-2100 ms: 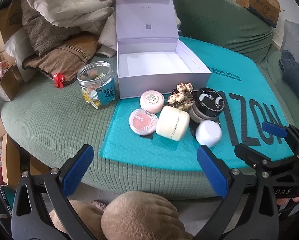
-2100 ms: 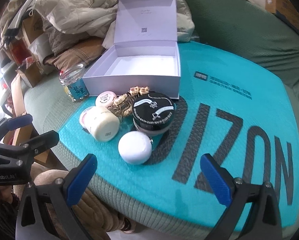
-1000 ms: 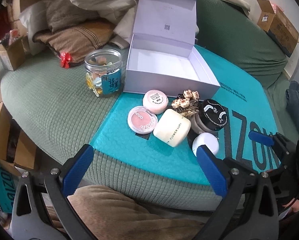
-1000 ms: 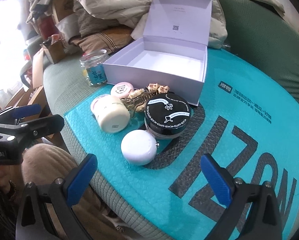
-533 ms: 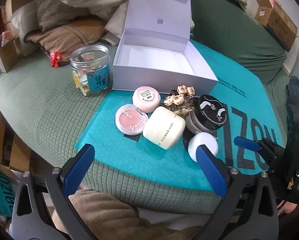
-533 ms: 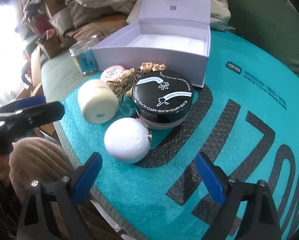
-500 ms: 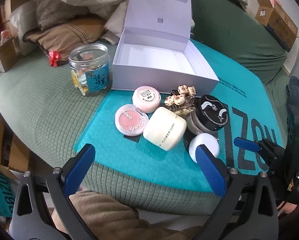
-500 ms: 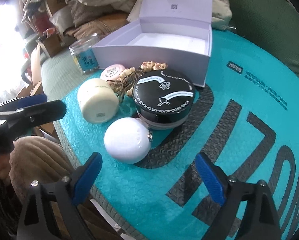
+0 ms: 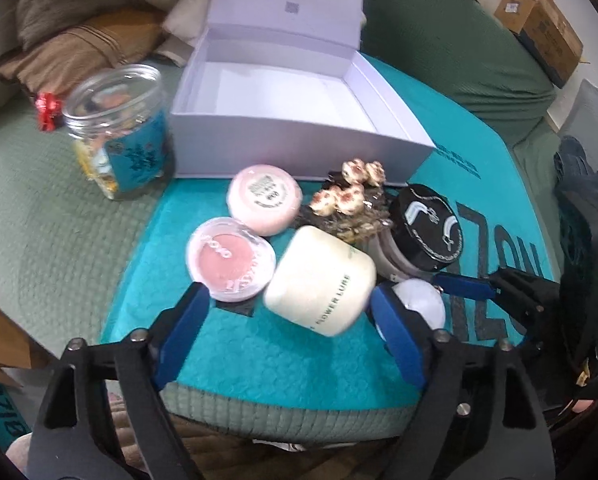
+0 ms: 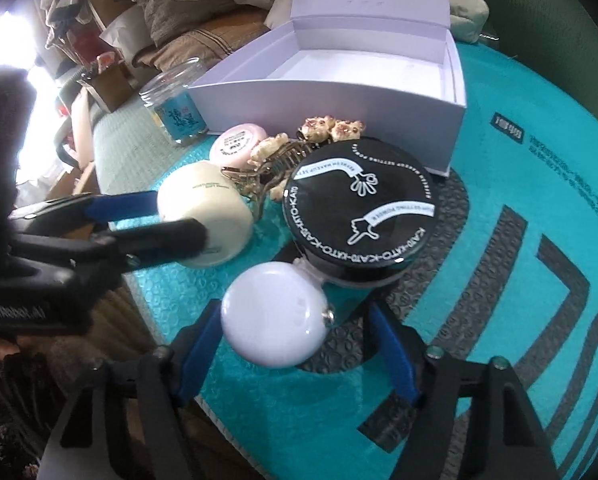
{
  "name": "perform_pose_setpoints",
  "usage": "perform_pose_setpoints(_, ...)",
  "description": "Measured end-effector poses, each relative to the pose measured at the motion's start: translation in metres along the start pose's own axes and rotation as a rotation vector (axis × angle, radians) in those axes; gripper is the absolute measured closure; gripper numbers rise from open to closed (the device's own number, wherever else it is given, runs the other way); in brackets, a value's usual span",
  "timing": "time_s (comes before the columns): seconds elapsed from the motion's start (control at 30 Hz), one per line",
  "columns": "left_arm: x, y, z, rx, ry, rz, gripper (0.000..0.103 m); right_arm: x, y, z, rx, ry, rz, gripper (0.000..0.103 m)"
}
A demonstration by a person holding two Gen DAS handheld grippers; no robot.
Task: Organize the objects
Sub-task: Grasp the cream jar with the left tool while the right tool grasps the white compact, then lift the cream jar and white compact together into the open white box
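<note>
An open lavender box (image 9: 283, 108) (image 10: 339, 80) stands empty on a teal mat. In front of it lie a cream jar (image 9: 321, 278) (image 10: 203, 210), a pink blush compact (image 9: 229, 258), a pink round case (image 9: 263, 198) (image 10: 239, 140), a flowered hair claw (image 9: 349, 204) (image 10: 291, 152), a black-lidded jar (image 9: 429, 232) (image 10: 359, 216) and a white round case (image 9: 421, 306) (image 10: 275, 312). My left gripper (image 9: 289, 334) is open, its fingers either side of the cream jar's near end. My right gripper (image 10: 295, 354) is open, its fingers flanking the white round case.
A clear jar with a teal label (image 9: 119, 128) (image 10: 177, 110) stands left of the box on the green sofa cover (image 9: 51, 216). Piled bedding and cushions (image 9: 67, 40) lie behind. Cardboard boxes (image 9: 539, 20) sit at the far right.
Both grippers have moved forward and closer to the items. The left now brackets the cream jar and the right brackets the white round case. Both stay open.
</note>
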State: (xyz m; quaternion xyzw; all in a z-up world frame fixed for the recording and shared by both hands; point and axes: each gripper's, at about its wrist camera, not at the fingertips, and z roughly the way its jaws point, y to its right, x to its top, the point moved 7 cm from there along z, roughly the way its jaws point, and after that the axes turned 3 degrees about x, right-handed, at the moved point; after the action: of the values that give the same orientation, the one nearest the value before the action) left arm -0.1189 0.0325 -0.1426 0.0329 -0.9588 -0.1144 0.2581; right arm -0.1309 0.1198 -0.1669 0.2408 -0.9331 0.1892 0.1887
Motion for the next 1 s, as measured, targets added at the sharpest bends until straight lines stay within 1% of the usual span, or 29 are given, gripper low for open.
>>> perform_pose_setpoints(0.07, 0.000, 0.006, 0.004, -0.018, -0.007, 0.011, 0.027, 0.001, -0.002, -0.002, 0.025, 0.006, -0.017, 0.037)
perform_pose_setpoints(0.13, 0.002, 0.013, 0.008, -0.029, -0.007, 0.022, 0.029, 0.002, -0.004, -0.002, 0.046, 0.007, -0.045, 0.046)
perform_pose_setpoints(0.2, 0.004, 0.017, 0.011, -0.027, -0.003, 0.035, 0.033, 0.000, -0.005, -0.003, 0.063, 0.009, -0.071, 0.050)
perform_pose_setpoints(0.23, 0.006, 0.019, 0.014, -0.020, -0.003, 0.036, 0.038, 0.001, -0.005, -0.003, 0.066, 0.011, -0.076, 0.050)
perform_pose_setpoints(0.3, 0.006, 0.020, 0.018, -0.001, -0.005, 0.033, 0.043, -0.001, -0.004, -0.004, 0.073, 0.016, -0.086, 0.050)
perform_pose_setpoints(0.43, 0.006, 0.023, 0.019, 0.024, 0.009, 0.018, 0.044, -0.008, -0.002, -0.013, 0.079, 0.024, -0.091, 0.050)
perform_pose_setpoints(0.6, 0.004, 0.028, 0.017, 0.020, 0.000, 0.007, 0.047, -0.009, 0.001, -0.022, 0.066, 0.026, -0.099, 0.050)
perform_pose_setpoints(0.73, 0.004, 0.031, 0.011, 0.031, -0.004, 0.015, 0.052, -0.010, 0.002, -0.026, 0.048, 0.018, -0.113, 0.050)
perform_pose_setpoints(0.8, 0.001, 0.035, 0.010, 0.020, -0.010, 0.008, 0.052, -0.011, 0.004, -0.026, 0.044, 0.010, -0.110, 0.050)
perform_pose_setpoints(0.9, -0.005, 0.036, 0.007, 0.021, -0.015, 0.003, 0.053, -0.011, 0.002, -0.028, 0.038, 0.005, -0.121, 0.050)
perform_pose_setpoints(0.93, -0.008, 0.030, 0.000, 0.022, -0.015, 0.004, 0.053, -0.010, 0.000, -0.030, 0.036, 0.004, -0.132, 0.050)
perform_pose_setpoints(1.0, -0.010, 0.029, -0.003, 0.025, -0.013, 0.006, 0.053, -0.010, -0.003, -0.032, 0.032, -0.002, -0.145, 0.050)
